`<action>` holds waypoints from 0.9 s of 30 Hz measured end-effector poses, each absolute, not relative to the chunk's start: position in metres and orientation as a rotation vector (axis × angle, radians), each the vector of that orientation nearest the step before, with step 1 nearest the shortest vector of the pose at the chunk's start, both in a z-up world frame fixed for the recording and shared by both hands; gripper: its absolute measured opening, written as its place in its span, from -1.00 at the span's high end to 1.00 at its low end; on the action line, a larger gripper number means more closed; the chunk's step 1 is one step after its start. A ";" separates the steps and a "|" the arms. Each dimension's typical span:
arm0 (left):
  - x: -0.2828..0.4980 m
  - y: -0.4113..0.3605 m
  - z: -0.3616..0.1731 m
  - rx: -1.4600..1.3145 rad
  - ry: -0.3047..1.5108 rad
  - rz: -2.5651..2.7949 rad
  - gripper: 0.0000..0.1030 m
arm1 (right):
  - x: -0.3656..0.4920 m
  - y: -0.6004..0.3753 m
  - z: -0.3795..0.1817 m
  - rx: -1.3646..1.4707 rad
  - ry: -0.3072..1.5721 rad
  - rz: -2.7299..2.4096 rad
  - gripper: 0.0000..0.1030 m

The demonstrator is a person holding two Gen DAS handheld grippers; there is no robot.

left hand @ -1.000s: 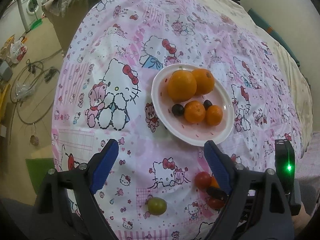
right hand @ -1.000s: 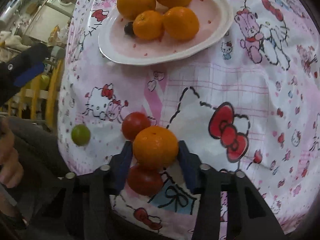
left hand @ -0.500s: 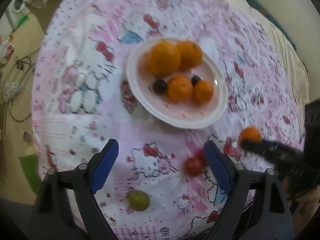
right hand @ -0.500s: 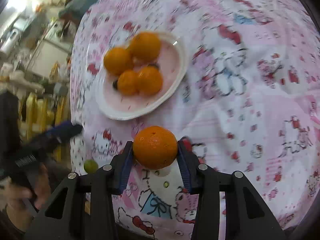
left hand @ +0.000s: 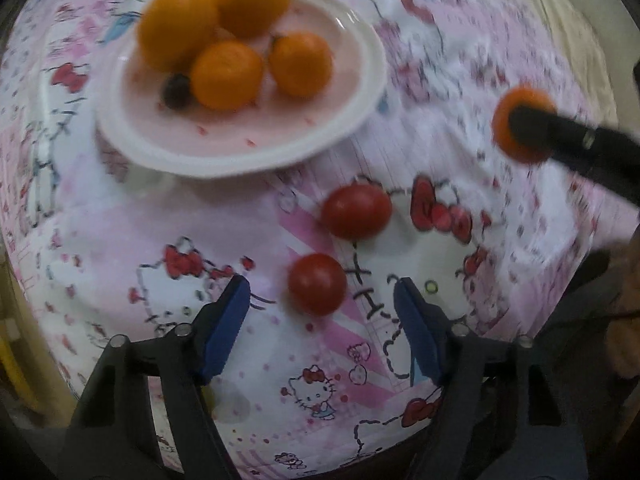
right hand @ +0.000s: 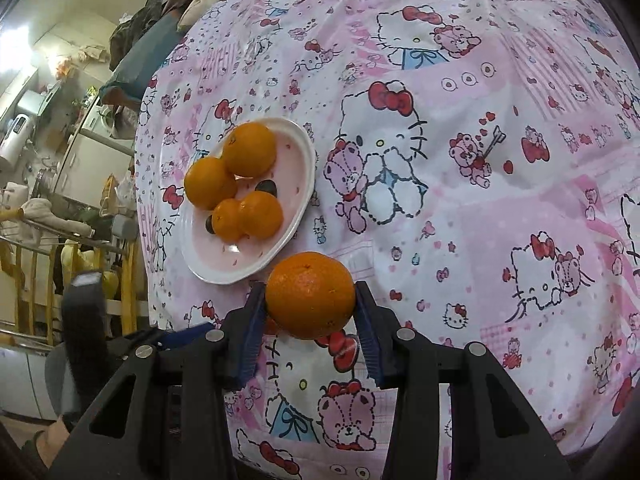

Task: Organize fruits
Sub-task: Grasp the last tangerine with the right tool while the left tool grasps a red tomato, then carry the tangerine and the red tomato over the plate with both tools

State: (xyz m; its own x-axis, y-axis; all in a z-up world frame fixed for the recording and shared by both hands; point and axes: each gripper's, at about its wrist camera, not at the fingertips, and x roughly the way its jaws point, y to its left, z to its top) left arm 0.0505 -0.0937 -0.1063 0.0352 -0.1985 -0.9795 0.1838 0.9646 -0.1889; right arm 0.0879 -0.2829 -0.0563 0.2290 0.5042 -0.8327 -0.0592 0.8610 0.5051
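Note:
A white plate (left hand: 352, 120) (right hand: 296, 216) on the pink Hello Kitty cloth holds several oranges (left hand: 226, 76) (right hand: 248, 150) and a dark grape (left hand: 176, 90). My right gripper (right hand: 310, 302) is shut on an orange (right hand: 310, 294), held above the cloth in front of the plate; it shows at the right of the left wrist view (left hand: 520, 124). My left gripper (left hand: 322, 308) is open and empty, low over the cloth, with one red tomato (left hand: 317, 283) between its fingertips. A second tomato (left hand: 356, 210) lies just beyond.
The cloth's front edge runs just below my left gripper (left hand: 280, 456). A tomato (right hand: 346, 346) peeks out under the held orange. Shelves, a wooden rail and household clutter (right hand: 48, 184) stand beyond the table's left edge.
My left gripper has dropped and moved right toward the tomatoes; the green fruit has left its view. My right gripper has lifted the orange away from the tomatoes and higher above the cloth.

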 end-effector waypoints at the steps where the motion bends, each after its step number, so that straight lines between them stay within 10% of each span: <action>1: 0.050 -0.098 -0.110 -0.001 1.521 -0.305 -0.32 | 0.088 -0.285 -0.057 0.410 1.291 0.401 0.14; 8: 0.053 -0.107 -0.112 0.091 1.517 -0.276 0.50 | 0.089 -0.290 -0.060 0.413 1.295 0.389 0.14; 27: 0.054 -0.067 -0.077 0.054 1.382 -0.152 0.50 | 0.088 -0.291 -0.057 0.407 1.279 0.375 0.14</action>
